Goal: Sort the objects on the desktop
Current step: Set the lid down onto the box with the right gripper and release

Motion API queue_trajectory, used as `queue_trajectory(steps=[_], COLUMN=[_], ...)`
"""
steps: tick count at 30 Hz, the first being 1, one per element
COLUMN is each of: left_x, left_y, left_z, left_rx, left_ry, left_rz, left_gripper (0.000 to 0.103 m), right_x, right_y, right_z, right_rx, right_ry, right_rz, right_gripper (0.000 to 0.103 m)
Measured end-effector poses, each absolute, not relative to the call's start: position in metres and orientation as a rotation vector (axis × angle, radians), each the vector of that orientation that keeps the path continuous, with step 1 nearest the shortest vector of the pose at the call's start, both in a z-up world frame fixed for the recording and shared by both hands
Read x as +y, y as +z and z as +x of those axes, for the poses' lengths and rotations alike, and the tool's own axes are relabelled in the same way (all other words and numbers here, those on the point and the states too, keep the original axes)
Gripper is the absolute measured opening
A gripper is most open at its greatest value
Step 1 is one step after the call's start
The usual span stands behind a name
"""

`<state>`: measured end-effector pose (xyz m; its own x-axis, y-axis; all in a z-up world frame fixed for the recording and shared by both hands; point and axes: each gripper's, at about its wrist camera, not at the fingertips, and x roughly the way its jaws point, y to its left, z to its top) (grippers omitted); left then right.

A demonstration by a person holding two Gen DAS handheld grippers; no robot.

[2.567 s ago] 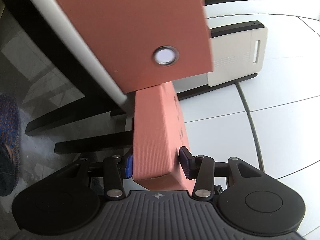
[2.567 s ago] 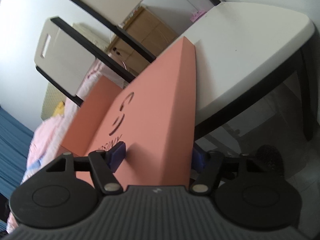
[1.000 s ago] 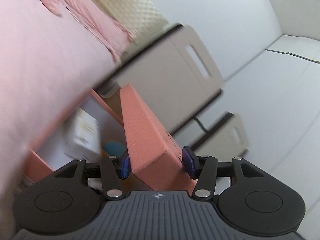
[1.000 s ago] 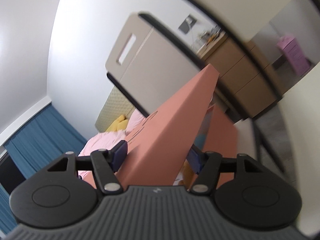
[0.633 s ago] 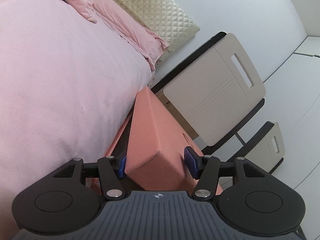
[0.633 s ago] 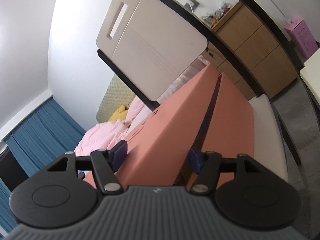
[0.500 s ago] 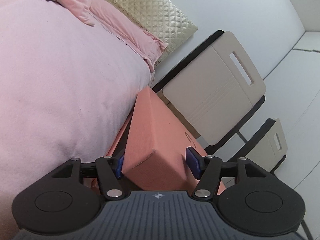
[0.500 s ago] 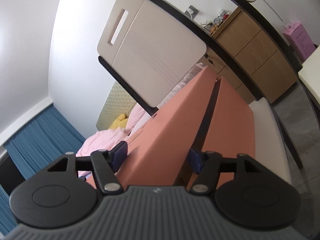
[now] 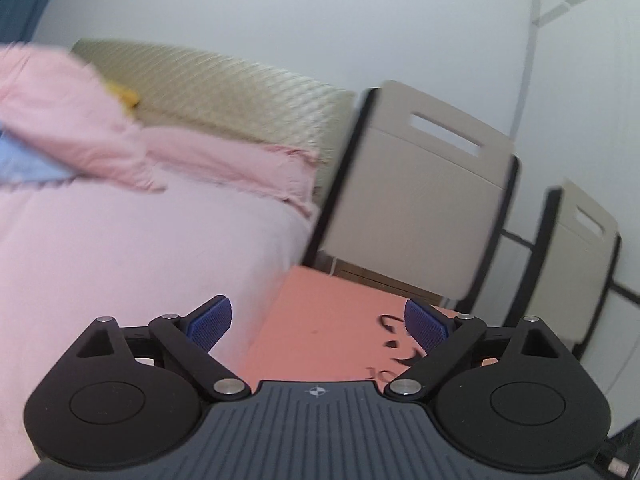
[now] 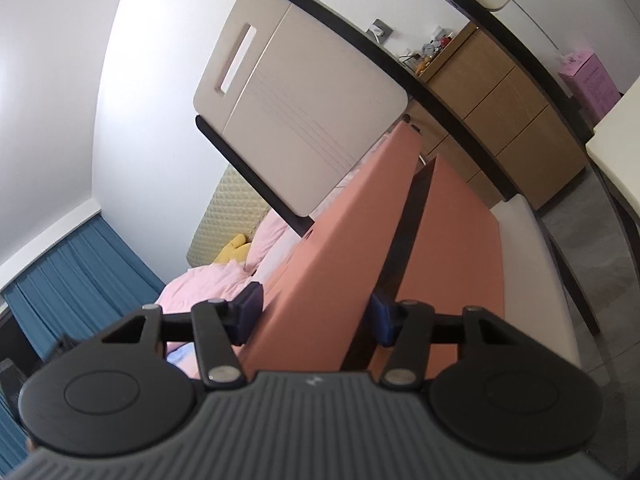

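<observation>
A salmon-pink box with dark printed marks lies below my left gripper, whose blue pads stand wide apart and hold nothing. My right gripper is shut on the box's raised lid wall, which runs up and away between the pads. The other pink panel of the box lies just right of it, with a dark gap between them. The box rests on a white chair seat.
A pink bed with a quilted beige headboard lies left. Two beige chair backs with black frames stand behind the box. A wooden drawer cabinet and a white table edge are at the right.
My left gripper has let go of the box end, opened wide and tilted up above it. My right gripper has kept its hold on the lid wall and barely moved.
</observation>
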<state>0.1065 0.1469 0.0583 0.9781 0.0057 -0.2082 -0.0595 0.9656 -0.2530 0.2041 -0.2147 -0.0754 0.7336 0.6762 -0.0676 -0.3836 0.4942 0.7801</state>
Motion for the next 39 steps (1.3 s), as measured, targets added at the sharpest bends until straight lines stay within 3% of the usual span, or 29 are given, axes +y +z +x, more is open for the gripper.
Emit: queue_trajectory(steps=[5, 10, 21, 27, 31, 39], left_x=[0.122, 0.148, 0.282, 0.312, 0.315, 0.330], left_y=[0.107, 0.132, 0.066, 0.050, 0.048, 0.029], left_z=[0.137, 0.135, 0.127, 0.141, 0.148, 0.162], left_rx=[0.224, 0.245, 0.356, 0.411, 0.476, 0.628], left_ry=[-0.042, -0.018, 0.162, 0.105, 0.098, 0.057], left_rz=[-0.105, 0.000, 0.078, -0.007, 0.002, -0.008], left_gripper=[0.098, 0.100, 0.103, 0.103, 0.103, 0.103], right_x=[-0.216, -0.213, -0.204, -0.190, -0.184, -0.189], right_y=[-0.076, -0.070, -0.064, -0.061, -0.060, -0.058], right_z=[0.200, 0.195, 0.178, 0.170, 0.167, 0.168], right_rx=[0.386, 0.399, 0.379, 0.325, 0.303, 0.303], right_ry=[0.642, 0.619, 0.569, 0.577, 0.573, 0.589], right_rz=[0.844, 0.811, 0.727, 0.663, 0.634, 0.654], right_gripper=[0.056, 0.056, 0.059, 0.085, 0.093, 0.095])
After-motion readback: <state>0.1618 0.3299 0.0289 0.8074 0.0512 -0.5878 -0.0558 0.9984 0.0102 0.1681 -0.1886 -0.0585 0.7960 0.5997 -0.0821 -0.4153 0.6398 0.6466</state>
